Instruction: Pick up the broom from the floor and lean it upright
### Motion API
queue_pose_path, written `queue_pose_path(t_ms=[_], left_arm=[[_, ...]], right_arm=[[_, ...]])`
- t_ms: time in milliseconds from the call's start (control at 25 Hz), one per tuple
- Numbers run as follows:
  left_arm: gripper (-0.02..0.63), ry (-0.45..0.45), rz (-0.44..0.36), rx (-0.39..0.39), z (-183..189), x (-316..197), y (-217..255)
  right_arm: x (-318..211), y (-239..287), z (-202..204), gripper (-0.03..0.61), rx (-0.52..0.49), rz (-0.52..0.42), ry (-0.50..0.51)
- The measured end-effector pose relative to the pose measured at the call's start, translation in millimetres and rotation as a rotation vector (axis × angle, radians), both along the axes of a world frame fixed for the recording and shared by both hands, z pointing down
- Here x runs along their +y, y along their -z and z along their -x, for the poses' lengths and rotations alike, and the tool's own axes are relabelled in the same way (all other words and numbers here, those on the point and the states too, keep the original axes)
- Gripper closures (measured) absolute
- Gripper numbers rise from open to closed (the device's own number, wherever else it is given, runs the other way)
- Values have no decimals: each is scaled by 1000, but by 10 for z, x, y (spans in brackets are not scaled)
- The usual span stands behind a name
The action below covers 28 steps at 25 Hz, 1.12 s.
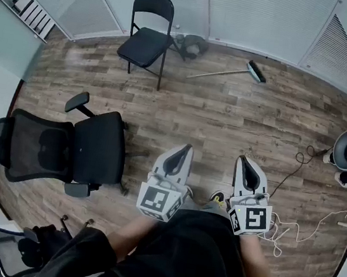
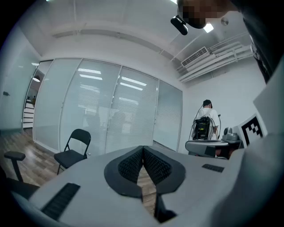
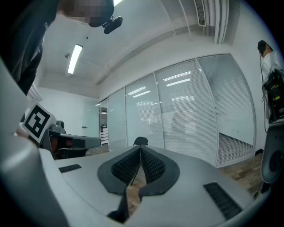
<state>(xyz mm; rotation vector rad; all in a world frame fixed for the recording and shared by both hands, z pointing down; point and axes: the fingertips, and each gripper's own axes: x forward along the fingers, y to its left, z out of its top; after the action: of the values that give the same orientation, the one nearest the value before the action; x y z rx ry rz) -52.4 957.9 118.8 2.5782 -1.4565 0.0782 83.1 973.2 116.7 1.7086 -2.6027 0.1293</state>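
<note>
One broom (image 1: 225, 73), two claws (image 1: 187, 149) (image 1: 243, 159), perhaps three chairs (image 1: 147, 41) (image 1: 92, 149) (image 1: 11, 254).

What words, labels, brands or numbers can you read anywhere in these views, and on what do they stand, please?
No readable words, brands or numbers in any view.
The cubes on the left gripper and right gripper bear only black-and-white square markers, no letters.
Items on the shelf at upper left: too small to read.

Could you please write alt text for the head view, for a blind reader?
A broom lies on the wood floor, far beyond a person's left tongs and right tongs, both shut and empty. A black folding chair stands to its left.
</note>
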Motion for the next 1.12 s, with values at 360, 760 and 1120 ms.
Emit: queue_pose_path(t_ms=[360,760,1120], left_arm=[[594,-19,2,13,221,-30,6],[594,-38,22,21,567,-137,-106],[594,-6,16,0,578,-602,-168]], right_arm=[[-10,-36,209,560,3,13,-14],[-97,-136,461,560,-32,30,-27],[-560,-238,430,560,-45,31,7]])
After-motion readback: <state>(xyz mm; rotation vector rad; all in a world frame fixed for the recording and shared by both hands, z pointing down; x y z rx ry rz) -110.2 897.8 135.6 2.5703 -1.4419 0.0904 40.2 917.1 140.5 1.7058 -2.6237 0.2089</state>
